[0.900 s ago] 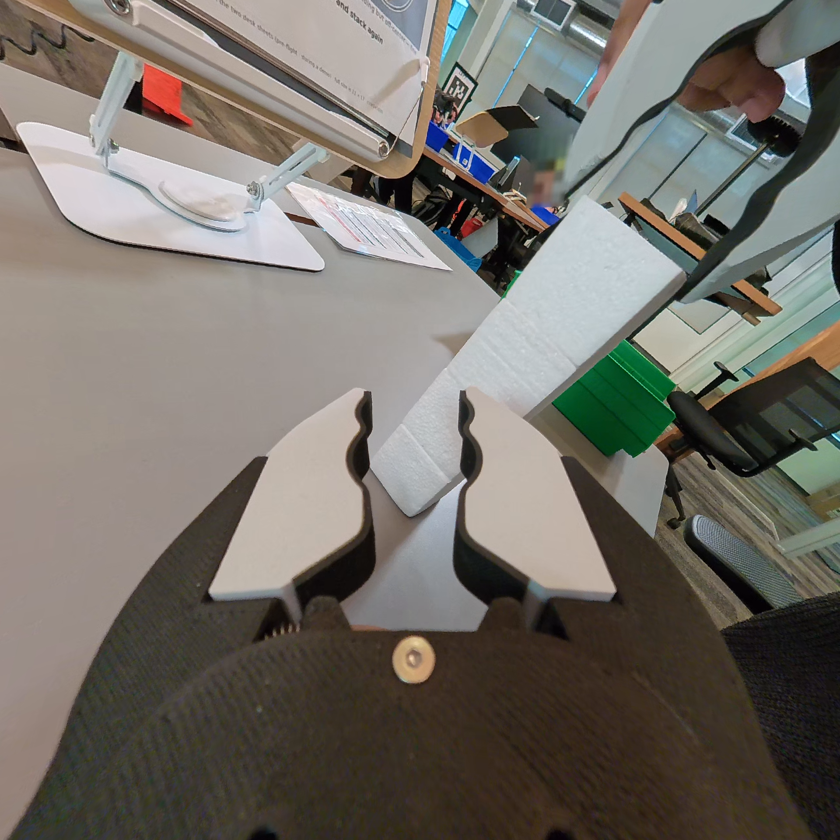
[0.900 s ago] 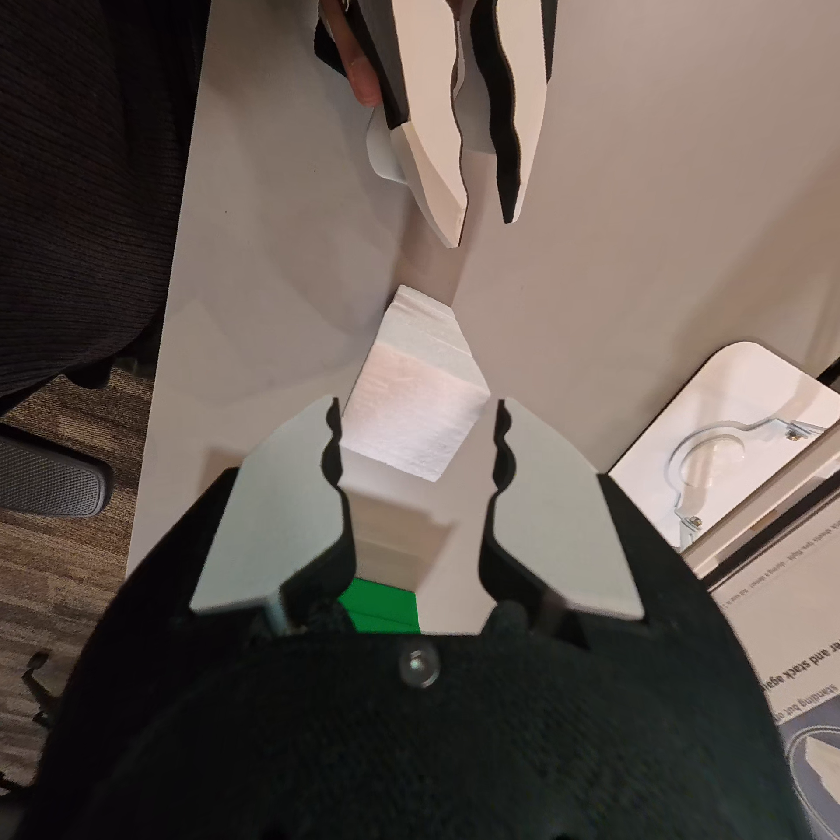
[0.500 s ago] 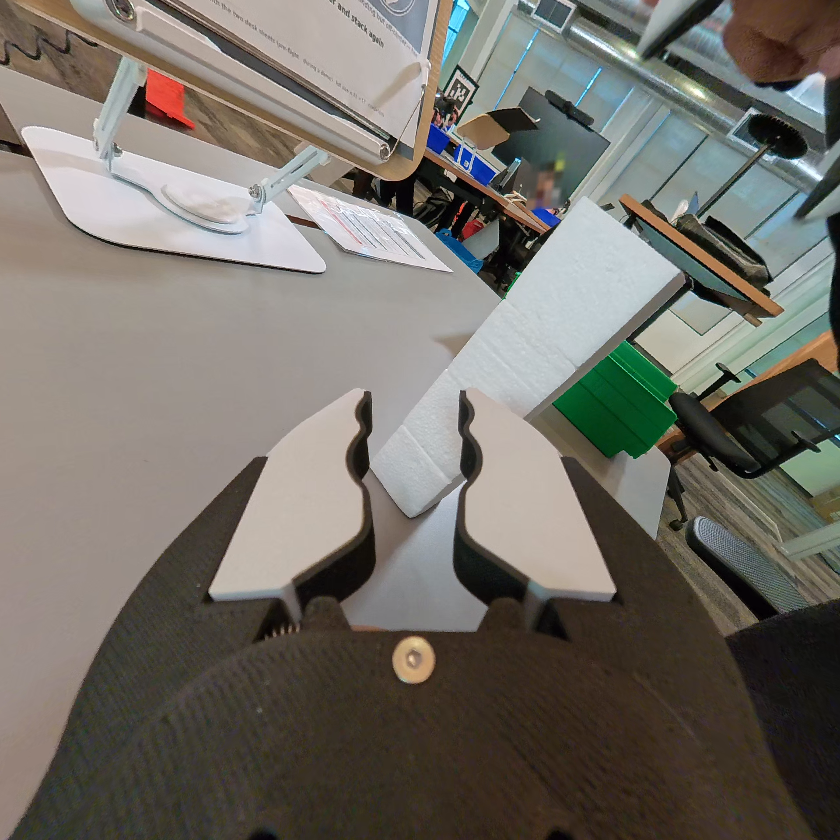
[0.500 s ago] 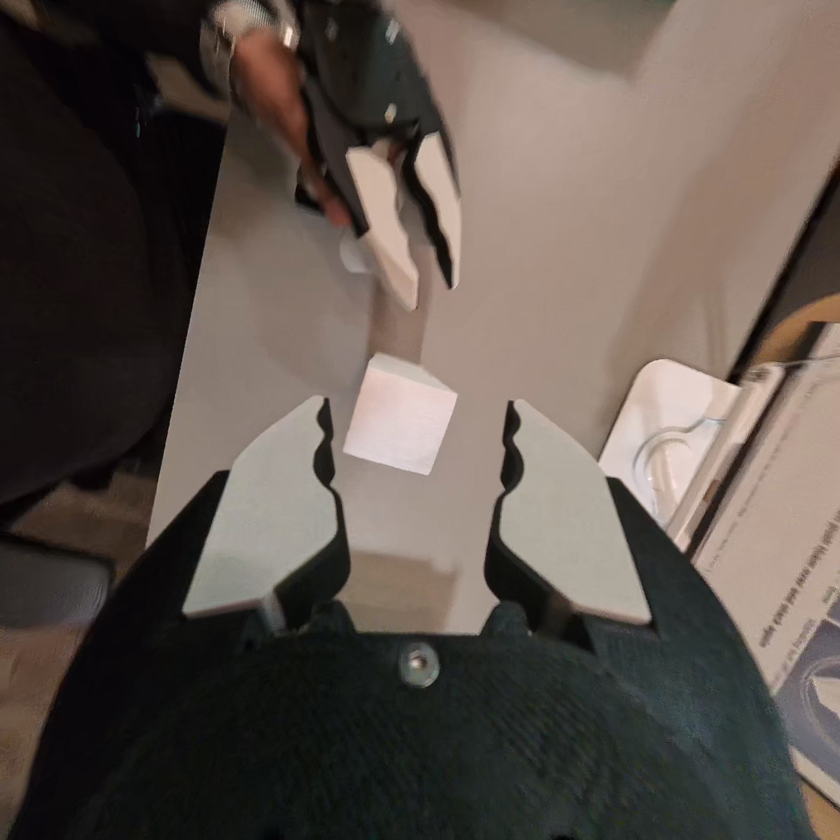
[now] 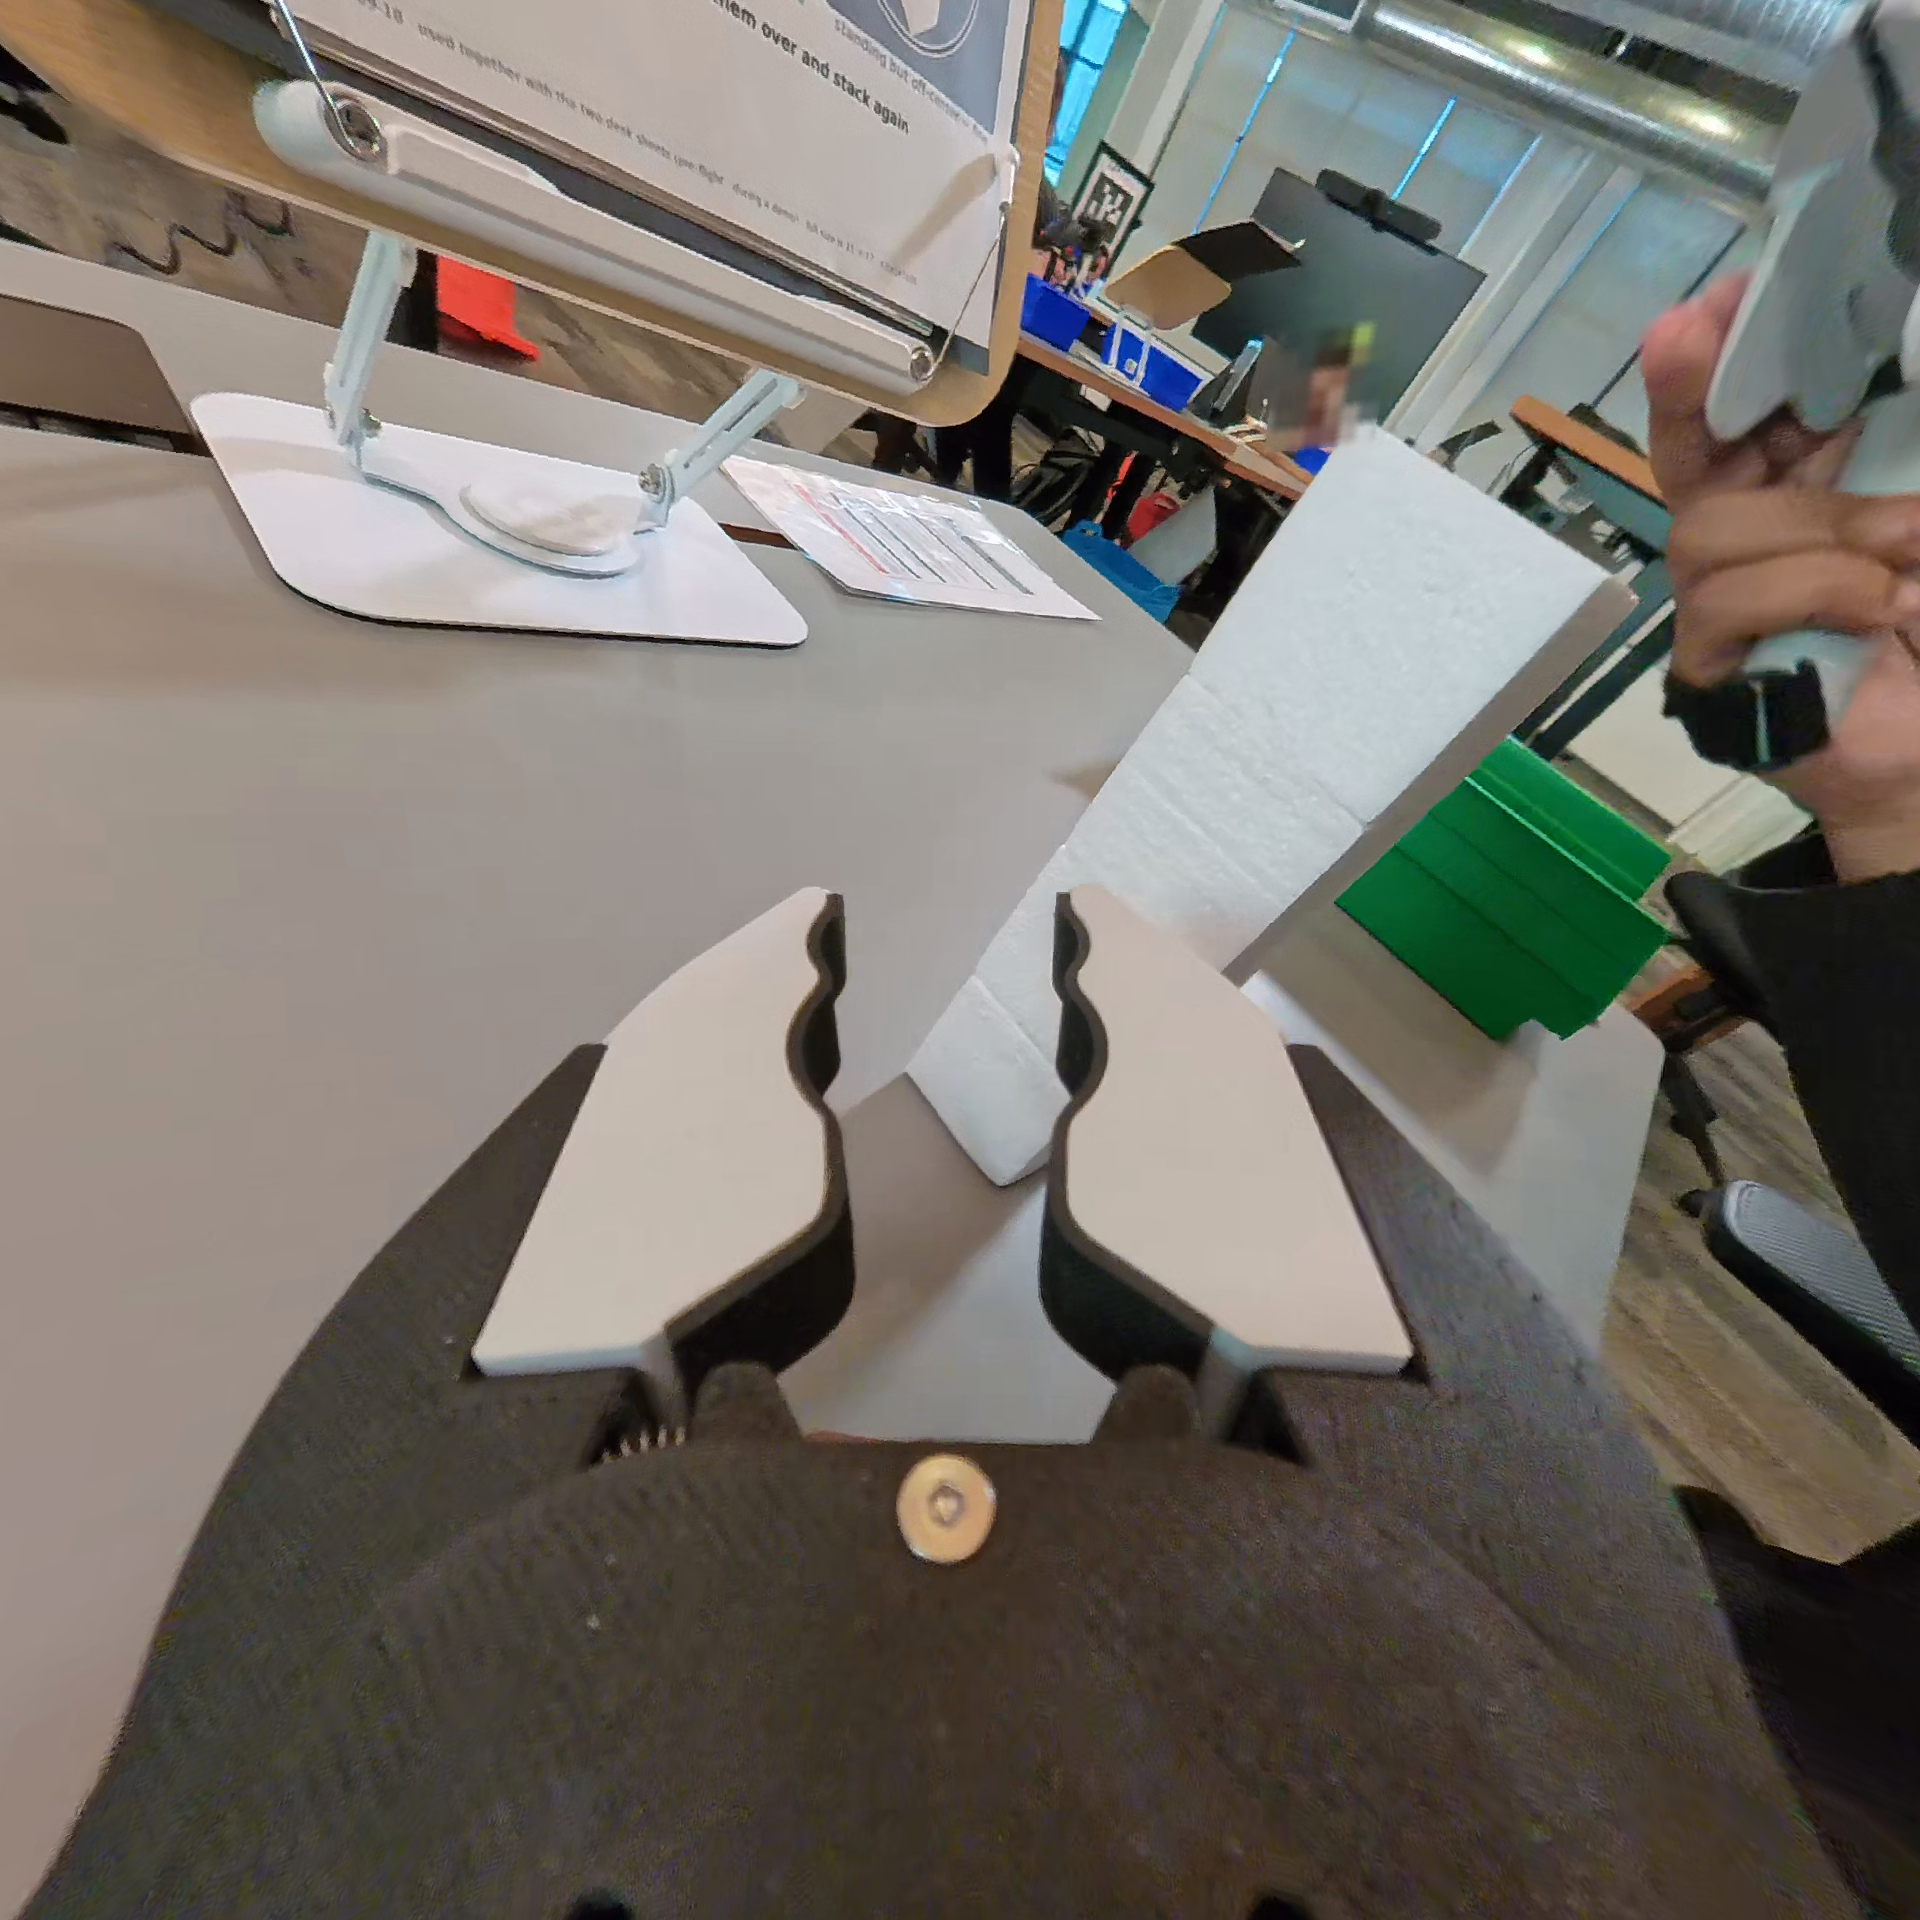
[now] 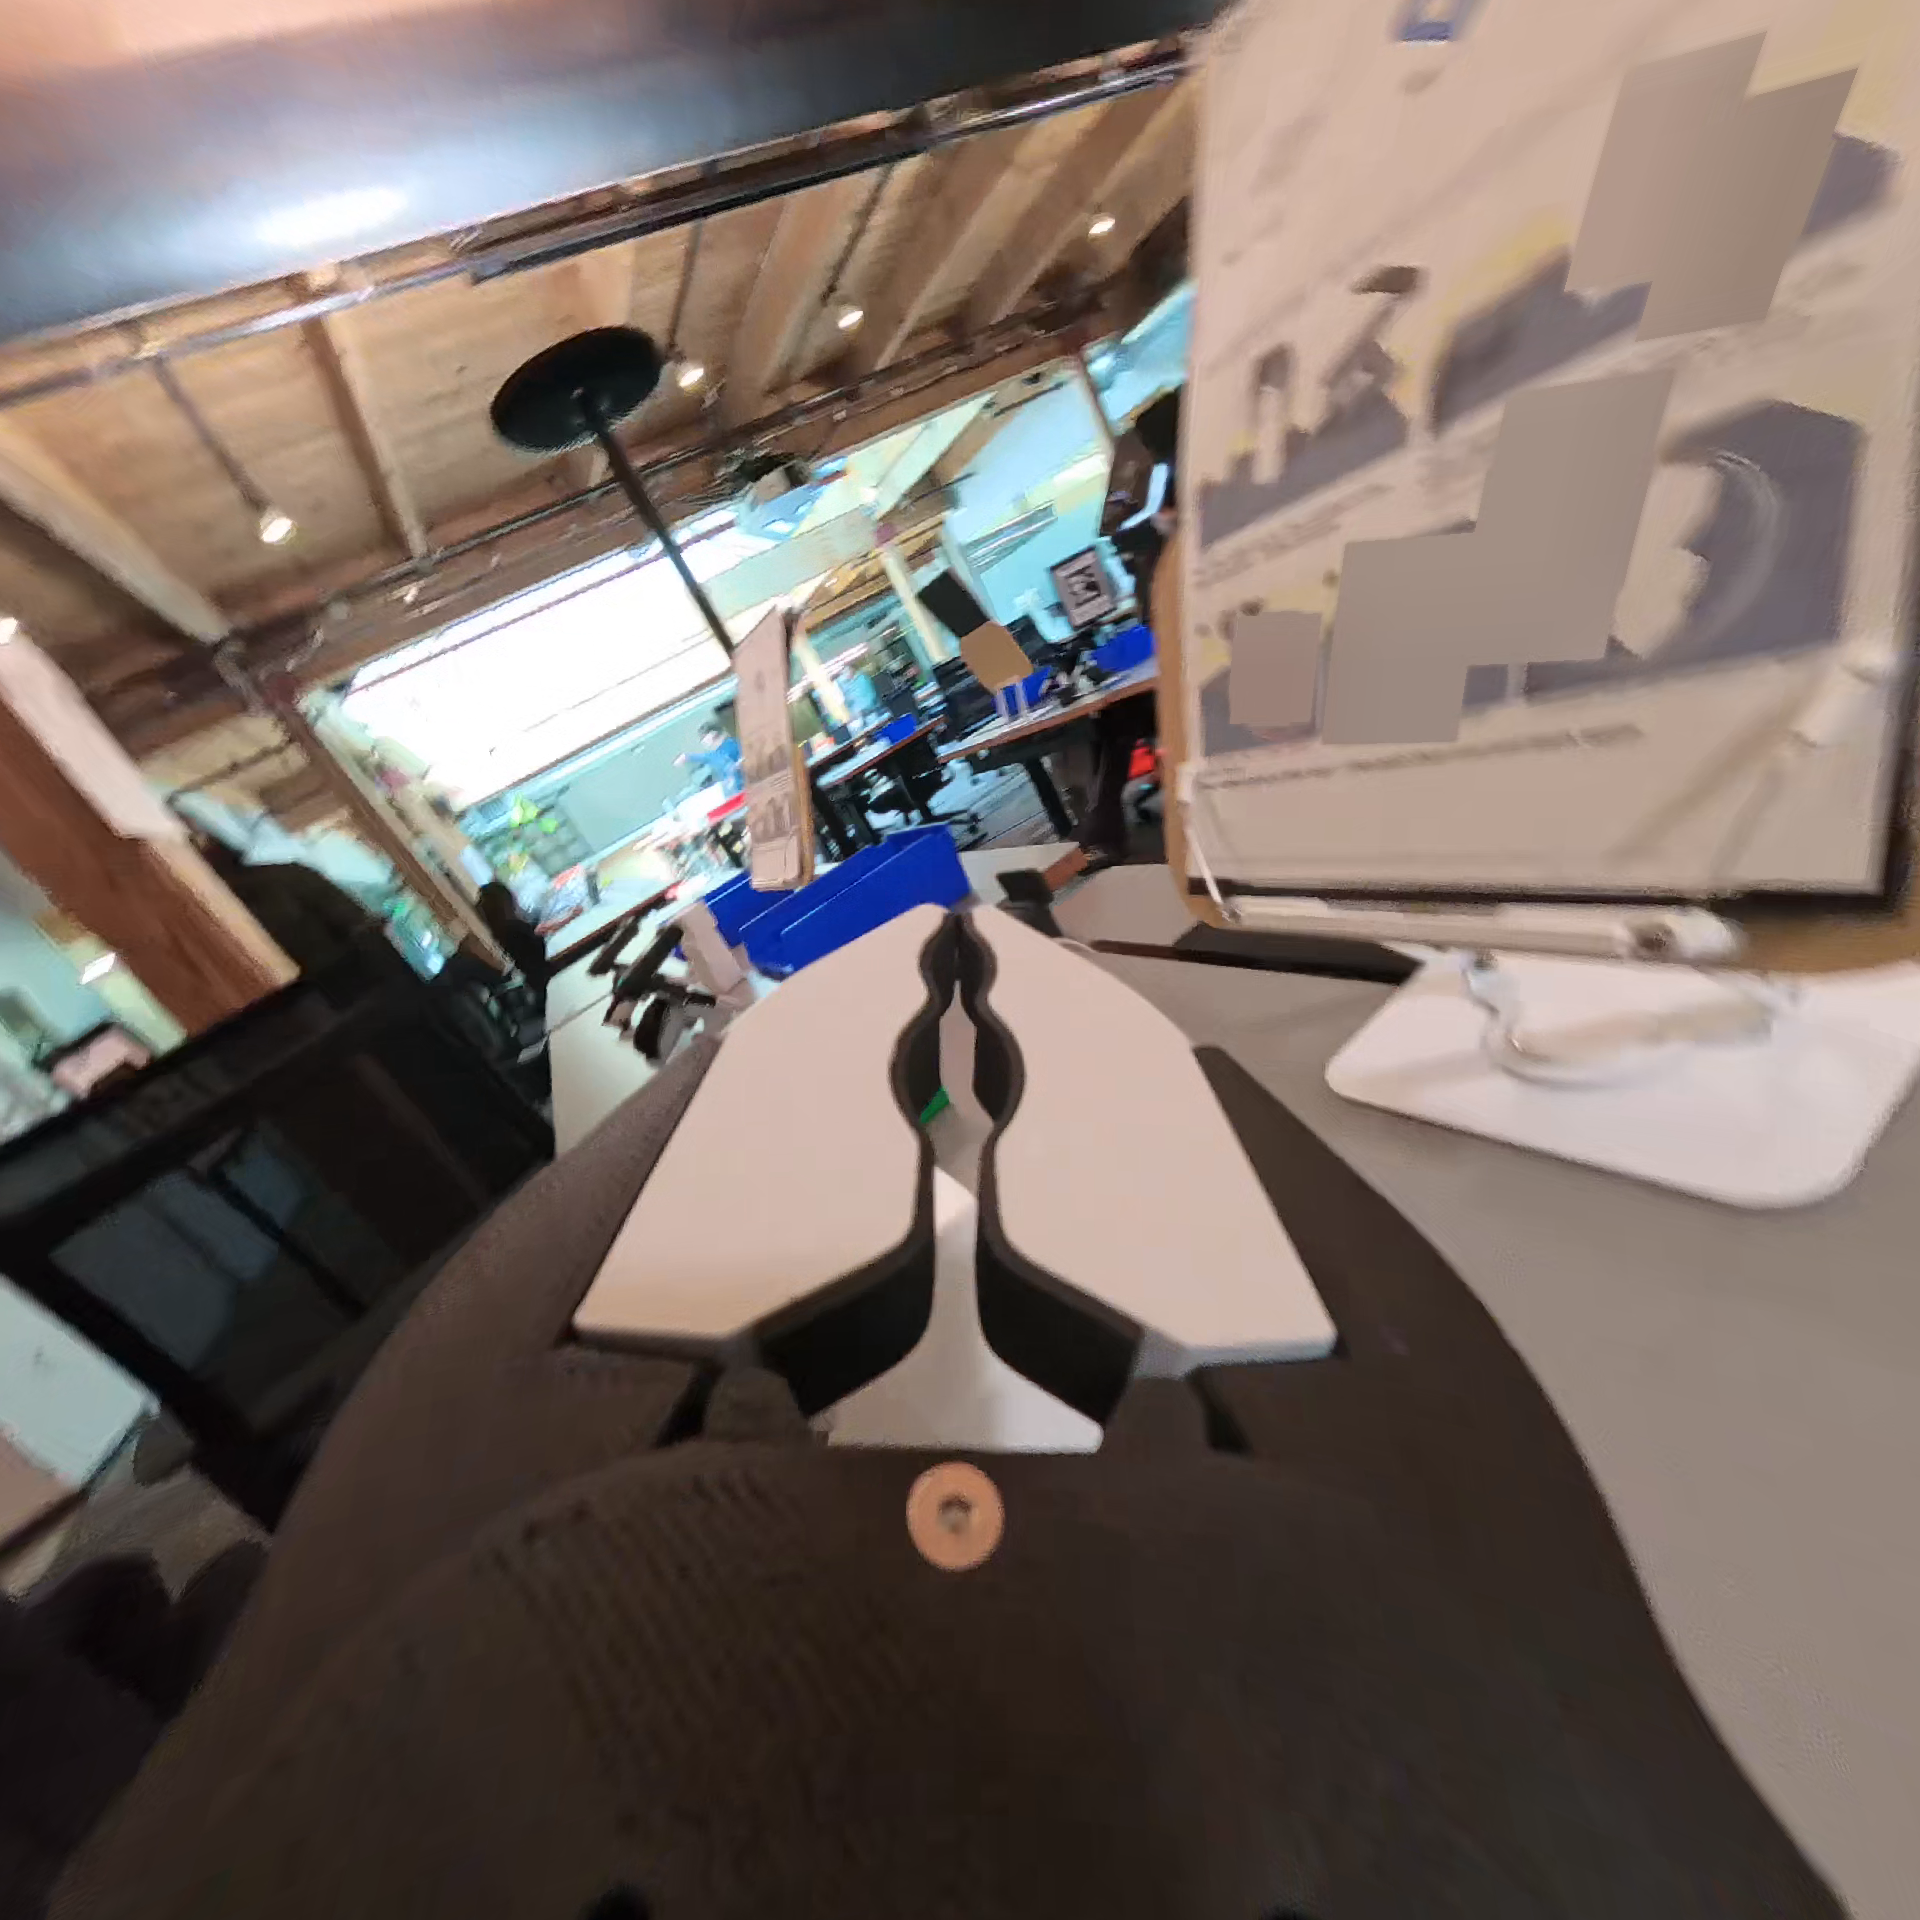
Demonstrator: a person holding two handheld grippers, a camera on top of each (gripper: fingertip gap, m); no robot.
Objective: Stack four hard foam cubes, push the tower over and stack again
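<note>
A tower of several white foam cubes [image 5: 1299,707] stands on the grey table [image 5: 416,883] near its right edge. It looks slanted because the left wrist view is tilted. My left gripper [image 5: 940,914] is open and low over the table. The bottom cube's near corner lies just ahead between the fingers, which do not press on it. My right gripper [image 6: 956,920] is shut and empty, lifted and facing out into the room, and its view is blurred. A hand [image 5: 1766,540] holding it shows at the upper right of the left wrist view, beside the tower's top.
A tilted board with a paper sheet stands on a white stand [image 5: 499,561] at the back of the table; its base also shows in the right wrist view [image 6: 1610,1091]. A laminated sheet [image 5: 914,551] lies beside it. A green box [image 5: 1507,914] and an office chair sit beyond the table's right edge. Across from one pair of fingers to the other is roughly 25 cm.
My right gripper has risen from above the tower's top, swung up to face the room and closed its jaws. My left gripper has barely moved. The tower still stands.
</note>
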